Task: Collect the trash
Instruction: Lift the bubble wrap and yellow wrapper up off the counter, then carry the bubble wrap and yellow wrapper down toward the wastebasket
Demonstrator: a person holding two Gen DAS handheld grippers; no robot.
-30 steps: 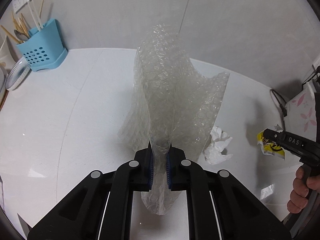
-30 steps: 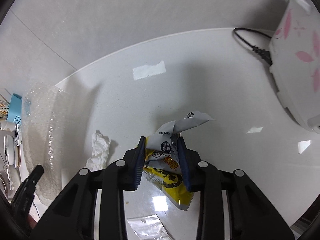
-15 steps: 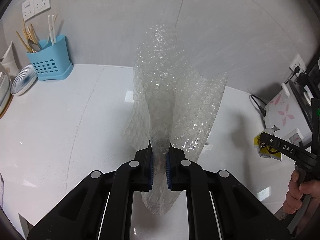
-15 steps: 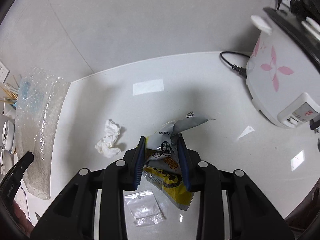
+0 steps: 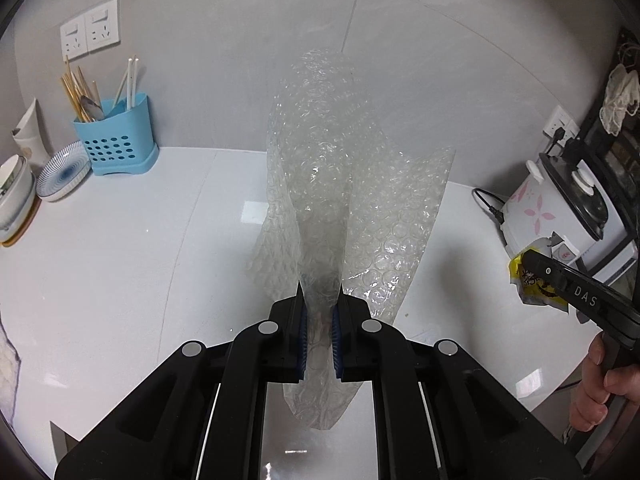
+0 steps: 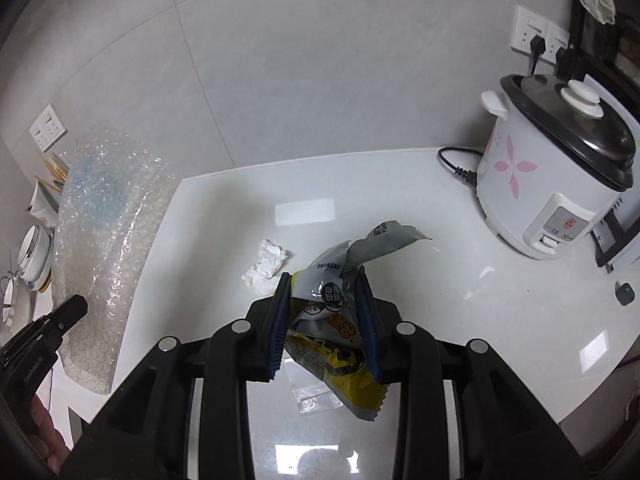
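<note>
My left gripper (image 5: pixel 319 322) pinches the bubble wrap (image 5: pixel 340 200) ahead; my right gripper (image 6: pixel 323 316) clamps the wrapper (image 6: pixel 340 320); tissue (image 6: pixel 266 266) lies beyond-left; the floppy wrap could slip out.

Both the left gripper (image 5: pixel 319 304) and the right gripper (image 6: pixel 323 300) are showing glossy black plastic frames with round silver screws, blue ribbed pads (image 6: pixel 278 326) lining the fingers, and white lettering printed along one black finger.
</note>
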